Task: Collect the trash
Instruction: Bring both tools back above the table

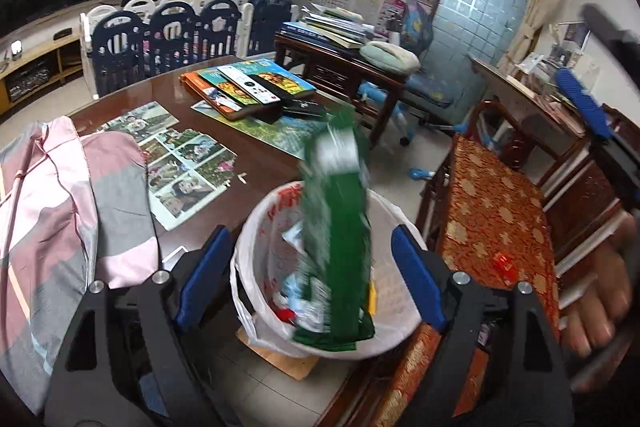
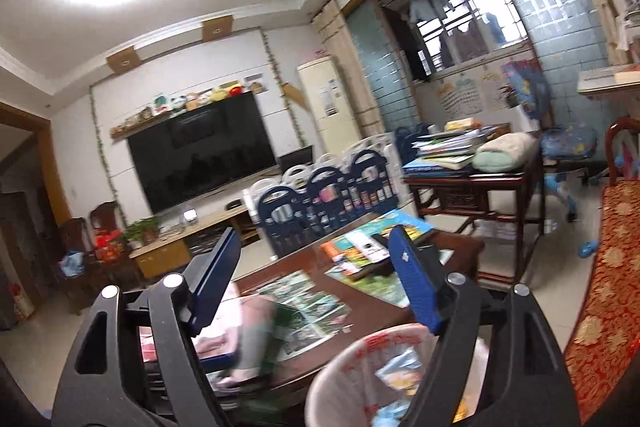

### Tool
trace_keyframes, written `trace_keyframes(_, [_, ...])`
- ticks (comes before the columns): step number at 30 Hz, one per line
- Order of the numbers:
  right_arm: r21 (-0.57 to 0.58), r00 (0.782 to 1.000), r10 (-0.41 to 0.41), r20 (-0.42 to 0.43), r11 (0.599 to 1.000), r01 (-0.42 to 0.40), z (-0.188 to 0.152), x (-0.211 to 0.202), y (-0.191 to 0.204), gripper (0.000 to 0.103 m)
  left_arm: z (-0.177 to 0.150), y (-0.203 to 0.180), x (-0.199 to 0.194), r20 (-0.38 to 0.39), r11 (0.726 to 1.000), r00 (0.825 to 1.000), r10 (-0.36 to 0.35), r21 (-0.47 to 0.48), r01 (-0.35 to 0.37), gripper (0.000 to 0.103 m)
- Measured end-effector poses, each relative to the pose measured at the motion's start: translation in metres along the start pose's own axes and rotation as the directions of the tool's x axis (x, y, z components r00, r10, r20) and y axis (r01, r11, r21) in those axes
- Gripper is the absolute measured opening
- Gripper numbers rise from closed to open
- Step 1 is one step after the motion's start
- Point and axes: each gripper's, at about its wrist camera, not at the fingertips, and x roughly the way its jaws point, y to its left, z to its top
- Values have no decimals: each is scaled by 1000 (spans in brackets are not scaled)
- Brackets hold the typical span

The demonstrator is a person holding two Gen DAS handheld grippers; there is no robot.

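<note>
A long green wrapper (image 1: 336, 227), smeared by motion, stands on end in the mouth of the white-bagged trash bin (image 1: 250, 239). Its lower end is over the bin's near rim, among the trash inside. My left gripper (image 1: 310, 233) is open just above the bin, and its blue pads (image 1: 208, 275) stand well clear of the wrapper on both sides. My right gripper (image 2: 316, 233) is open and empty, pointing across the table with the bin (image 2: 344, 359) below it. A blurred green shape (image 2: 272, 331) shows low between its fingers. One right finger (image 1: 580, 99) shows at the left wrist view's right edge.
The dark wooden table (image 1: 256, 163) carries photo sheets (image 1: 180, 163), a stack of books with a remote (image 1: 248, 87), and a pink-grey cloth (image 1: 60, 219). A red-gold cushioned bench (image 1: 496, 215) stands right of the bin. A person's hand (image 1: 600, 299) is at the right edge.
</note>
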Motion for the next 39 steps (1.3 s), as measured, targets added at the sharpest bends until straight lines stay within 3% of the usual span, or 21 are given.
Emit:
trace_keyframes(3, [-32,998,42,-41,999,-44,-15,4,16,75,-10,31,-18,10,998,1000,29,-58,-28,85])
trace_keyframes(5, [-66,992,76,-98,994,-83,-35,17,34,75,-27,61,-54,61,992,993,103,-76,-98,90])
trace_keyframes(6, [-75,985,100,-139,991,-111,-50,26,45,75,-30,68,-62,80,988,987,139,-73,-133,90])
trace_keyframes(8, [-67,969,148,-197,984,-164,-70,40,66,75,-51,100,-103,132,963,955,267,-78,-258,93])
trace_keyframes(10, [-76,944,209,-255,969,-235,-91,55,99,75,-74,138,-150,162,913,900,405,-119,-389,95])
trace_keyframes(14, [-102,888,333,-316,919,-381,-118,72,169,76,-120,207,-237,172,773,762,625,-276,-572,97])
trace_keyframes(15, [-117,869,368,-330,898,-424,-126,76,192,77,-135,222,-262,174,723,714,678,-332,-606,97])
trace_keyframes(18, [-142,834,439,-335,851,-505,-143,80,240,78,-169,251,-309,172,618,619,766,-461,-637,98])
trace_keyframes(20, [-168,815,471,-337,822,-545,-156,79,264,78,-190,259,-320,174,579,581,795,-504,-641,99])
trace_keyframes(22, [-224,799,467,-379,791,-569,-174,78,284,78,-202,269,-327,158,567,594,789,-562,-602,99])
trace_keyframes(24, [-267,790,441,-426,772,-576,-183,80,297,78,-203,273,-329,149,550,585,797,-579,-602,100])
trace_keyframes(25, [-272,784,442,-436,766,-583,-183,80,297,78,-203,276,-328,134,547,593,794,-581,-602,100])
trace_keyframes(29, [-264,787,427,-445,777,-572,-187,80,300,81,-199,281,-322,106,552,613,783,-573,-606,100])
trace_keyframes(34, [-215,786,417,-457,806,-552,-192,92,296,81,-194,269,-312,110,555,597,795,-529,-642,100])
trace_keyframes(39, [-198,783,414,-464,813,-547,-193,94,292,81,-191,265,-308,104,556,594,798,-509,-657,100])
